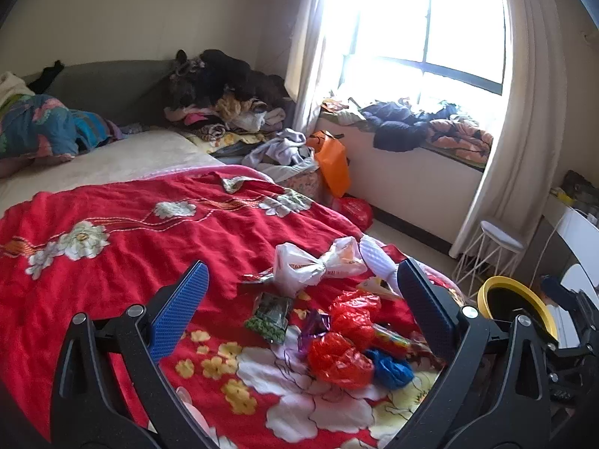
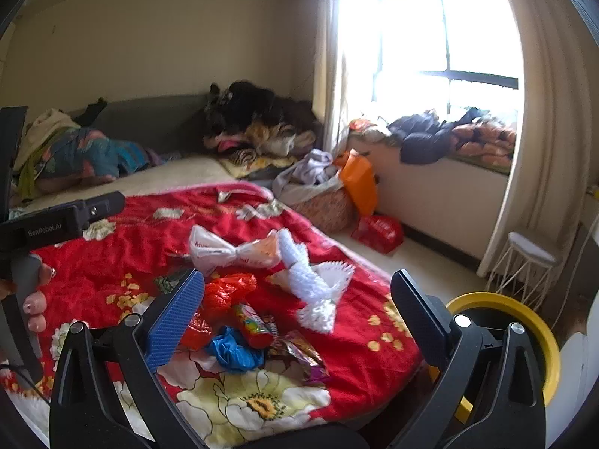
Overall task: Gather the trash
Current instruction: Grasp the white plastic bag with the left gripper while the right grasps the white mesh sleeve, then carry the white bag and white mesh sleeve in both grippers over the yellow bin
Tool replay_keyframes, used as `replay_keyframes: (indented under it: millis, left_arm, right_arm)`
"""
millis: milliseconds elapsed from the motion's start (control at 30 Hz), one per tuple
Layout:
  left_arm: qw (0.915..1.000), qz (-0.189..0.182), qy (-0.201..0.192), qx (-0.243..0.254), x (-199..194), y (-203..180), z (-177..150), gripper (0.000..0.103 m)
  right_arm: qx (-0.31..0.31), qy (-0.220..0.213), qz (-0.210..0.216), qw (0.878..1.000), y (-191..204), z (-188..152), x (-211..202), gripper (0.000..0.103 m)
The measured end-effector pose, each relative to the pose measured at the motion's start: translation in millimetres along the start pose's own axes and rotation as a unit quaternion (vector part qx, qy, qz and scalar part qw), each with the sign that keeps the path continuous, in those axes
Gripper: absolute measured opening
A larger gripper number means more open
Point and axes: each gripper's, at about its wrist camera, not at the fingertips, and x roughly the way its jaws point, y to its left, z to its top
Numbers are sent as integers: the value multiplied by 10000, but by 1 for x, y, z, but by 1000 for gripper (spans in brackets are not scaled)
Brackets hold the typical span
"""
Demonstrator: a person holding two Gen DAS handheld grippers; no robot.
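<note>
With both tongs spread wide and holding nothing, first pick turns on which is nearer the trash pile on the bed (image 1: 112, 202). Left tongs (image 1: 299, 292) hover right over it: red plastic bag (image 1: 342, 355) at 6 o'clock just below the gap, blue wad (image 1: 389, 368) at 5, green snack packet (image 1: 271, 316) at 7. White knotted bag (image 1: 314, 263) sits at 12, long axis running 9-to-3. Right tongs (image 2: 297, 295) are further right, beside the yellow-rimmed bin (image 2: 531, 321) at 3. I'd judge left picks, bin to its right.
</note>
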Motion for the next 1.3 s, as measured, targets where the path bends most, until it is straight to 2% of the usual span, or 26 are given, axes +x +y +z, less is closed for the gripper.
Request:
replay_keyframes:
  millis: [100,133,200,300,567,733,800,833,967,1067,1100,1200,1300]
  left_arm:
    - [9998,-30,198,95,23,6,4,93]
    - [9995,-9,304,113,25,-3,3,93]
    - [9987,-2,503,108,41,-1,5,93]
    - [9968,-34,794,118,67,0,7,93]
    - [9867,61,1626,-18,132,11,-1,89]
    - [9808,68,1939,-183,159,17,-6,79]
    - [9793,19,2011,-217,166,20,-5,71]
    - [9782,-12,2063,-240,170,23,-4,69]
    - [9745,-87,2211,-366,183,23,-7,53]
    - [9733,-184,2243,-451,188,23,-8,31]
    - [9736,-198,2225,-460,187,23,-8,27]
    - [9768,-205,2085,-436,182,21,-5,21]
    - [9836,-289,1710,-487,166,19,3,19]
  right_arm:
    - [-18,219,33,9998,-2,3,22,95]
    - [-4,305,35,9995,-4,3,30,94]
    - [84,496,58,9987,-11,3,44,86]
    - [182,820,54,9965,-18,1,68,83]
    - [434,1528,168,9872,-28,-9,127,69]
    - [444,1852,231,9814,-26,-12,153,54]
    - [447,1943,254,9796,-25,-12,161,42]
    - [456,1955,251,9793,-25,-12,164,39]
    - [587,1864,400,9799,-25,-9,163,17]
    - [645,1663,522,9826,-26,-6,153,14]
    - [680,1594,558,9833,-26,-5,150,14]
    - [804,1427,577,9848,-29,-2,139,14]
    - [981,1280,538,9854,-35,0,129,14]
